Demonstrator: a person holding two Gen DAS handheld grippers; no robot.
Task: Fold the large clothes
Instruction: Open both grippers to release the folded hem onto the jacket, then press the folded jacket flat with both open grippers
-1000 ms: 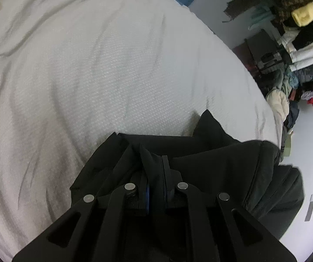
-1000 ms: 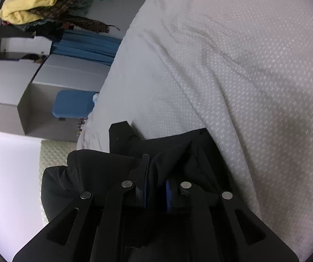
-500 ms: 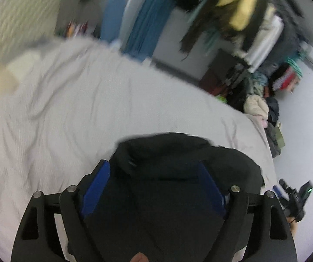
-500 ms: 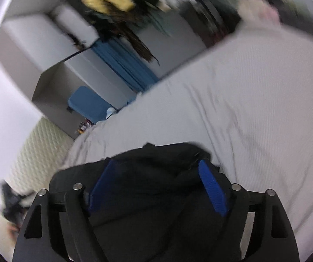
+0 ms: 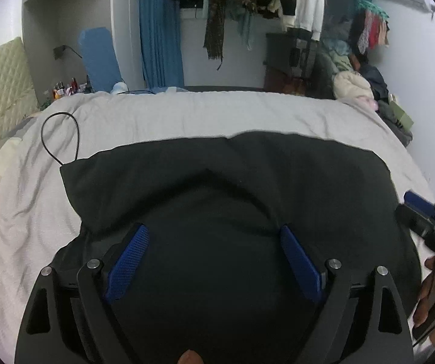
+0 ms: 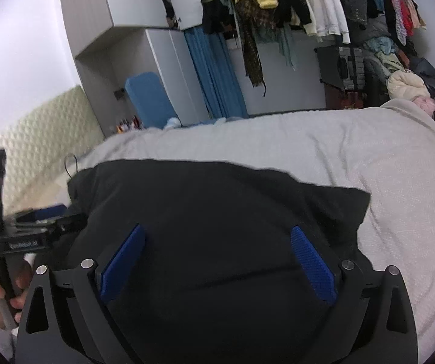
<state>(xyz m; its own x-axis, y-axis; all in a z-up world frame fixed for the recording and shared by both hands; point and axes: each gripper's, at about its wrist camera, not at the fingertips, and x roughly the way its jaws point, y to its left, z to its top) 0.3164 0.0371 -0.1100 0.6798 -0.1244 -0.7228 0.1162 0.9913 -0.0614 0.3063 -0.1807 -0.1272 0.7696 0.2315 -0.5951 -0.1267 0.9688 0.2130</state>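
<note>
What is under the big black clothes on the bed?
The black garment lies on the grey bedsheet, which shows all around it. A thin black cable runs up to its corner. Whatever lies beneath the cloth itself is covered.

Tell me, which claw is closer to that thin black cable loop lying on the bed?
Left. The left claw hangs over the black garment on the side where the cable loop lies; the right claw is over the garment's far side.

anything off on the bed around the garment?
A thin black cable loops on the sheet and runs under the black garment's far left corner, so it could snag. Otherwise the garment lies flat.
</note>
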